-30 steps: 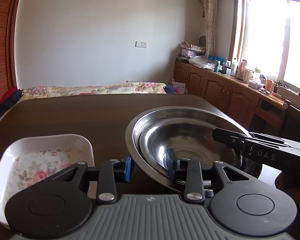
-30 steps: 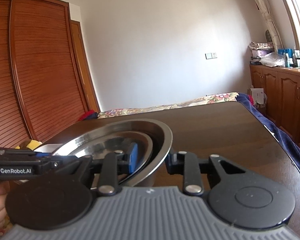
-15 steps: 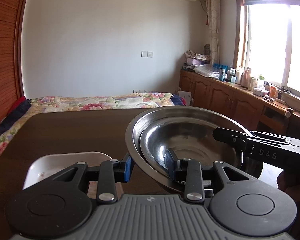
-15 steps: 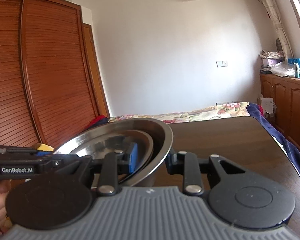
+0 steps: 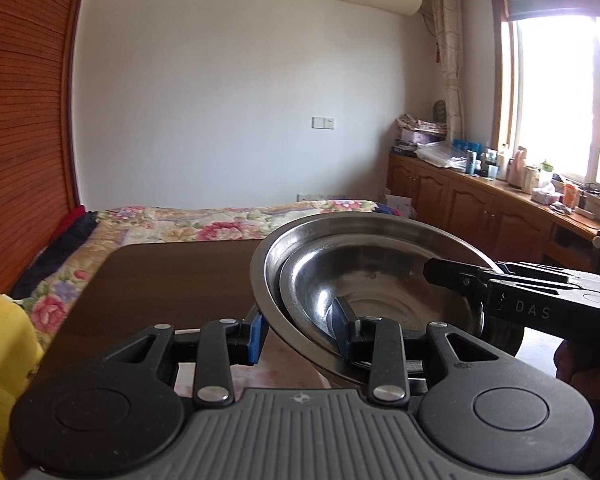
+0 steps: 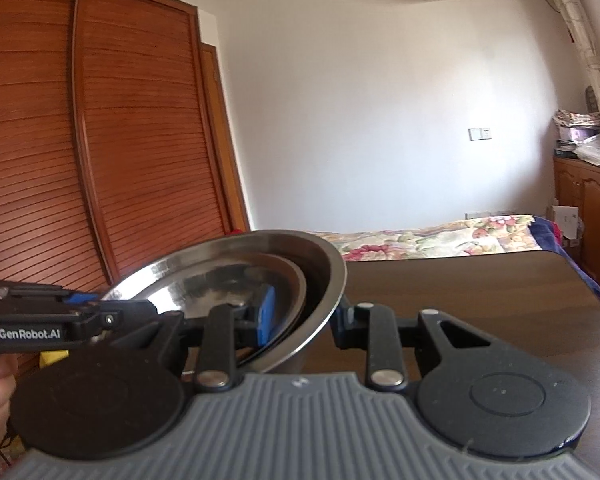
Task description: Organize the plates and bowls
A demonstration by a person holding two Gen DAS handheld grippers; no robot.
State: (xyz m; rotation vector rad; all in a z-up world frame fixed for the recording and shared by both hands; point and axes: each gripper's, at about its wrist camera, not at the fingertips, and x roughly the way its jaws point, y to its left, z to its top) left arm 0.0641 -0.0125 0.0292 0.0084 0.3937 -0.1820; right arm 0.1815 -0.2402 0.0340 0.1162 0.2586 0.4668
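Steel bowls point(image 5: 364, 280), a smaller one nested inside a larger, sit tilted at the centre right of the left wrist view, above the dark table point(image 5: 172, 276). The left gripper point(image 5: 300, 330) pinches the larger bowl's near rim, one blue pad outside and one finger inside. In the right wrist view the right gripper point(image 6: 304, 316) clamps the opposite rim of the bowls point(image 6: 236, 276) the same way, at lower centre of the frame. A white floral dish point(image 5: 276, 372) shows just beneath the bowls, and a yellow object point(image 5: 0, 344) lies at the lower left edge.
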